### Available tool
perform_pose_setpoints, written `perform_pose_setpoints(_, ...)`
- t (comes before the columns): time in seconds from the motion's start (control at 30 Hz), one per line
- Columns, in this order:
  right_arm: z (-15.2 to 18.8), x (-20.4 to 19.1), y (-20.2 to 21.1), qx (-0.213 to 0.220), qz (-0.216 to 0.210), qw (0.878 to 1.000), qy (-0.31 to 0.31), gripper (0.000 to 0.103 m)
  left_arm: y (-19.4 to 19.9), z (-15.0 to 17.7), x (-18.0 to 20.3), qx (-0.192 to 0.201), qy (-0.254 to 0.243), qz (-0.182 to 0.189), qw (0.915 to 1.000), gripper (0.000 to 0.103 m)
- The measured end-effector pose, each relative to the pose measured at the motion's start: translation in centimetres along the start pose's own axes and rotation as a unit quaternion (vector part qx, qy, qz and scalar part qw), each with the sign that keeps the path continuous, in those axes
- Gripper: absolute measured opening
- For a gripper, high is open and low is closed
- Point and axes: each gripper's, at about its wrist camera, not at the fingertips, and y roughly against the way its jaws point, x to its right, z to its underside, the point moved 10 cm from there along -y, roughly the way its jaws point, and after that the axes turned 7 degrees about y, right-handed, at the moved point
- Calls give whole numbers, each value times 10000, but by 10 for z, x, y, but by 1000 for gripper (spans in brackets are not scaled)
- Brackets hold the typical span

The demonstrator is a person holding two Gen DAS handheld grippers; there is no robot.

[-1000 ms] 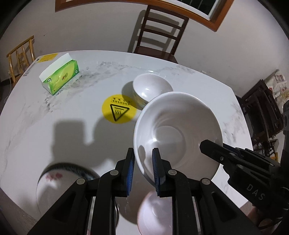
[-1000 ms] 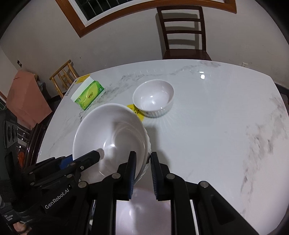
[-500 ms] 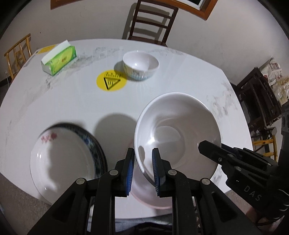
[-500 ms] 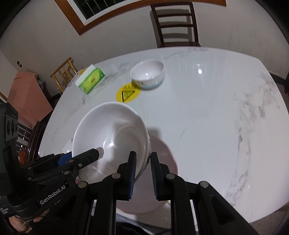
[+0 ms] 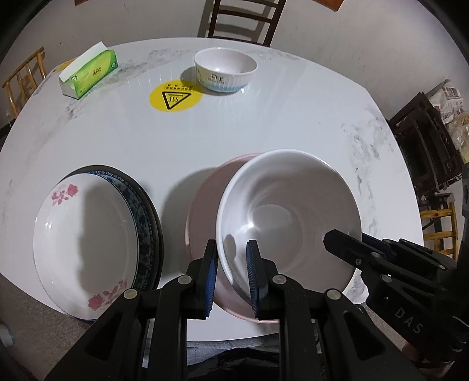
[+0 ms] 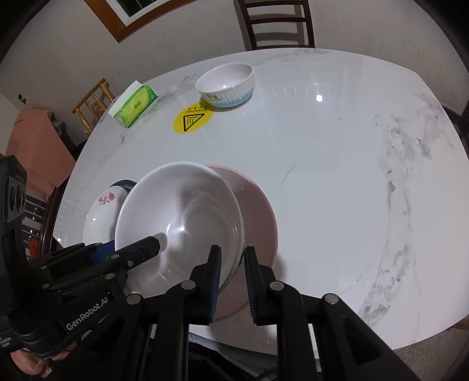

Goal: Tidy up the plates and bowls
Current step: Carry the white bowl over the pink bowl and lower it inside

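Both grippers hold one large white bowl (image 5: pixel 288 214) by its rim, tilted, just above a pink bowl (image 5: pixel 202 205) at the table's near edge. My left gripper (image 5: pixel 231 272) is shut on its left rim. My right gripper (image 6: pixel 231 278) is shut on its right rim; the bowl (image 6: pixel 181 217) and the pink bowl (image 6: pixel 258 217) show there too. A flowered white plate (image 5: pixel 85 243) lies on a blue-patterned plate (image 5: pixel 146 211) to the left. A small white bowl with blue print (image 5: pixel 225 70) stands at the far side.
A green tissue box (image 5: pixel 89 73) lies at the far left of the white marble table (image 5: pixel 263 123). A yellow warning sticker (image 5: pixel 175 98) is near the small bowl. Chairs stand behind the table (image 5: pixel 240 17) and at the left (image 6: pixel 93 99).
Both grippers have carried the large white bowl back from near the small bowl toward the table's near edge. It now hangs over the pink bowl, and the plates have come into view.
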Motion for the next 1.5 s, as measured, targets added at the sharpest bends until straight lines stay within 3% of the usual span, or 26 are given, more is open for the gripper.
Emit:
perform_pose_setpoints(0.63, -5, 5, -19, -219, 152, 9996, 41, 17, -22, -1, -4, -250, -39, -143, 9996, 16)
perform_pose_setpoints(1.5, -8, 2, -22, -241, 420, 9984, 277, 19, -28, -2, -6, -304, 85, 33, 9995, 18)
